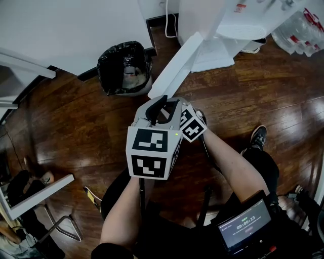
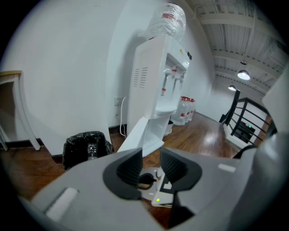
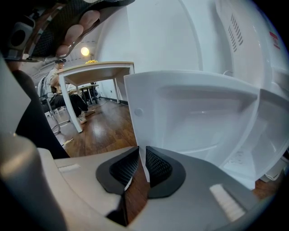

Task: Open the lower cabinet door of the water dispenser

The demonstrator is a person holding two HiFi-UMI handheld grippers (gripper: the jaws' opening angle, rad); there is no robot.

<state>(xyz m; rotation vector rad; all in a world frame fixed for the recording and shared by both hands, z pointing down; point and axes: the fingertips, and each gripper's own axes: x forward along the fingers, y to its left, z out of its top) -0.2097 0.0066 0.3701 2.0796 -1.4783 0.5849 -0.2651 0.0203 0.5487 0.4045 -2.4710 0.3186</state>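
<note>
The white water dispenser (image 1: 202,15) stands at the top of the head view, and its lower cabinet door (image 1: 174,68) hangs swung out towards me. In the right gripper view the door (image 3: 194,122) fills the middle, and my right gripper (image 3: 142,168) is shut on its thin free edge. In the head view only that gripper's marker cube (image 1: 192,125) shows, just below the door's corner. My left gripper (image 2: 151,167) is open and holds nothing. It sits just behind the right one, short of the door (image 2: 142,135), and shows in the head view (image 1: 161,107) too.
A black-lined trash bin (image 1: 124,68) stands left of the dispenser by the white wall. Packs of water bottles (image 1: 301,30) lie at the far right. A wooden table (image 3: 97,70) with a seated person behind it is left of the door. My shoe (image 1: 258,136) rests on the wooden floor.
</note>
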